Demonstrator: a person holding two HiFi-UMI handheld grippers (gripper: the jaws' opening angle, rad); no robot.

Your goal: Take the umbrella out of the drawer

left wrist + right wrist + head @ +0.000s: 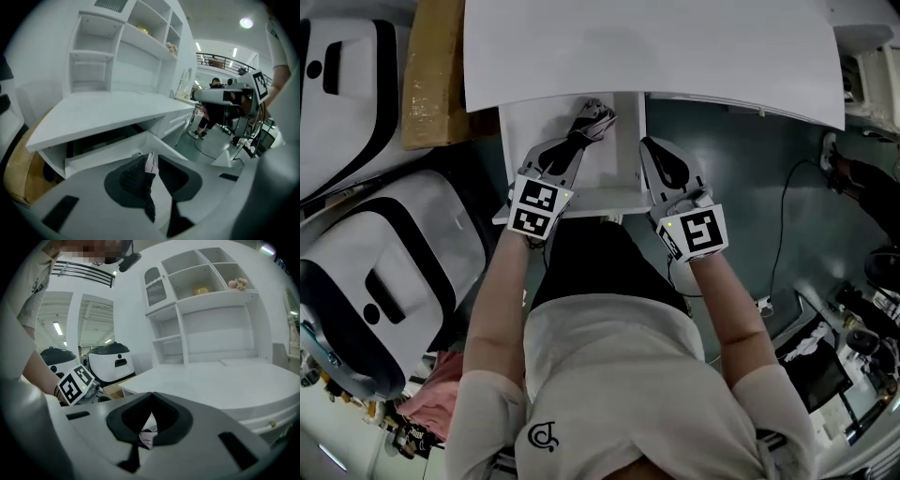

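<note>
Two forearms reach forward from a pale shirt [609,375] in the head view, each hand holding a gripper whose marker cube faces the camera. The left gripper [581,139] [151,157] points into the open drawer [581,199] [108,150], and its jaws are clamped on the umbrella [595,120] [151,165], a dark folded bundle with a pale pink strap. The left gripper view shows the dark folds pinched between the two jaws, with the strap standing up just at the tips. In the head view the umbrella extends past the jaw tips toward the back of the drawer, near its middle. The right gripper [649,145] [150,395] sits over the drawer's right side, just beside the umbrella and apart from it; its jaws meet at the tips with nothing between them. Above the drawer runs the white desk [656,47] [103,112] [211,380]. On the desk rises a white shelf unit [126,42] [211,301]. Left of the desk stand a cardboard box [431,75] and white-and-black machines [384,272] [112,364]; dark floor [741,169] lies to the right.
</note>
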